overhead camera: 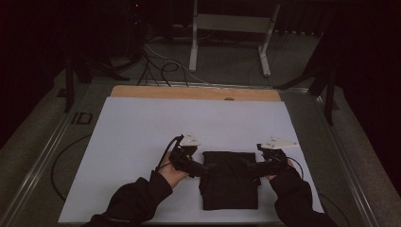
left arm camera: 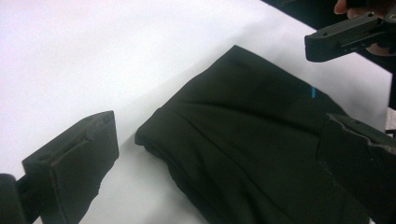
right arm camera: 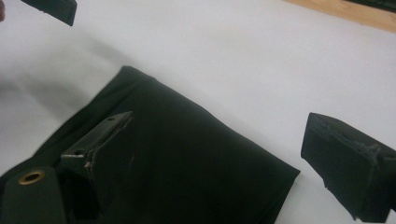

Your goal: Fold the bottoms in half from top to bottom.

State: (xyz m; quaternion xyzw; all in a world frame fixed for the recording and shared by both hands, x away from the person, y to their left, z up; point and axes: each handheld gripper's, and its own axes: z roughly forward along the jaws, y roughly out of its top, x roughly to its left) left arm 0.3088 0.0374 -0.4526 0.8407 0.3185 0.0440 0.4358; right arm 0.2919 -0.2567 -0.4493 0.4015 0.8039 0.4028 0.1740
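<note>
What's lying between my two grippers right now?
The folded black garment lies between the left gripper and the right gripper on the white sheet, as the high view shows. Both grippers are open at its far corners.

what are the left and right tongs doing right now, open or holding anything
Left tongs: open, one jaw over the folded black cloth, holding nothing.
Right tongs: open, holding nothing.

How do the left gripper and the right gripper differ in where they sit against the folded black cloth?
The left gripper reaches in at the folded black cloth from its left edge, the right gripper from its right edge. Both stand open, each with one jaw over the cloth and one over the white sheet.
</note>
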